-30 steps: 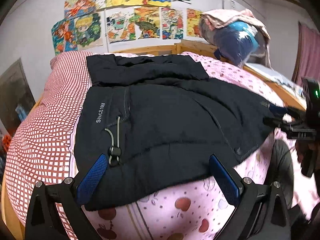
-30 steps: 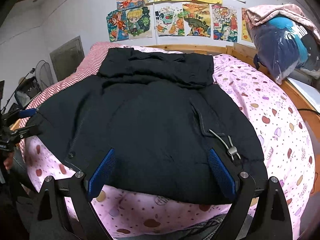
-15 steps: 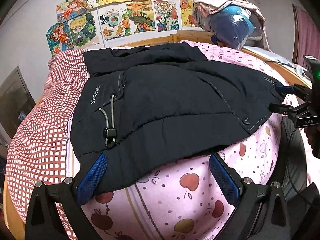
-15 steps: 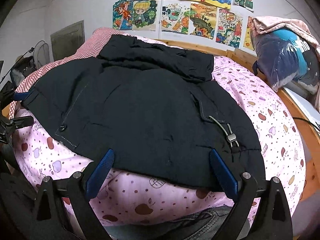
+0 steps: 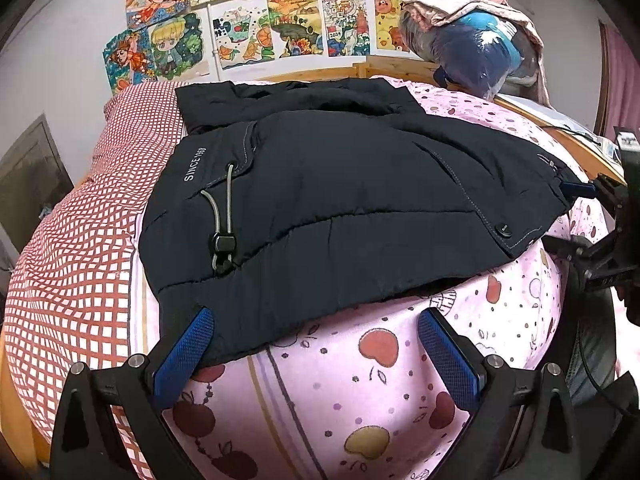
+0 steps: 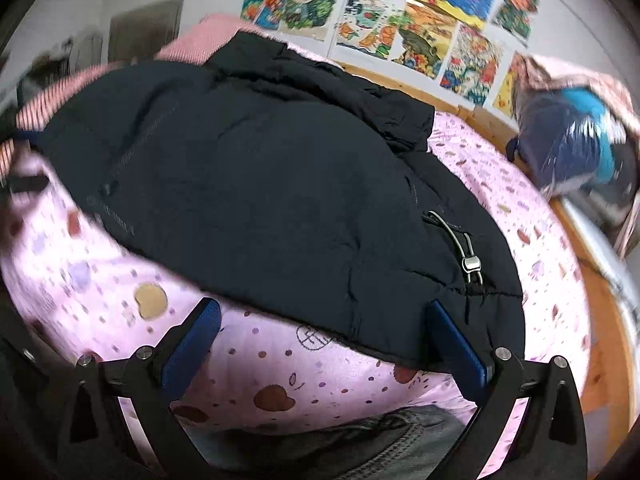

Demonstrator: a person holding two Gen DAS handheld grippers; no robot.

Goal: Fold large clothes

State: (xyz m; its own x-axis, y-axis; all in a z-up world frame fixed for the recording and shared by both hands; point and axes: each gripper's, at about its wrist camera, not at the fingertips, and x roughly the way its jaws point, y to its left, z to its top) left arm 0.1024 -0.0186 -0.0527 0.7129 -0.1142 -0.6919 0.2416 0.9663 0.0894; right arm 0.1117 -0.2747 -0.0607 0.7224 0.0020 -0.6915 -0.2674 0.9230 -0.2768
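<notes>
A dark navy padded jacket [image 5: 360, 208] lies spread flat on the pink patterned bed [image 5: 400, 380], ready for folding; left hand-held gripper [image 5: 316, 352] and right hand-held gripper [image 6: 320, 340] both gape wide, empty, at its hem.

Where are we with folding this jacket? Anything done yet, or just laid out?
Done: the dark jacket lies spread on the pink sheet, its top part already lying folded near the headboard. In hand: nothing; the left gripper and right gripper sit at the near hem, jaws open, nothing between them. Left: fold the body over; no crease shows there yet.
</notes>
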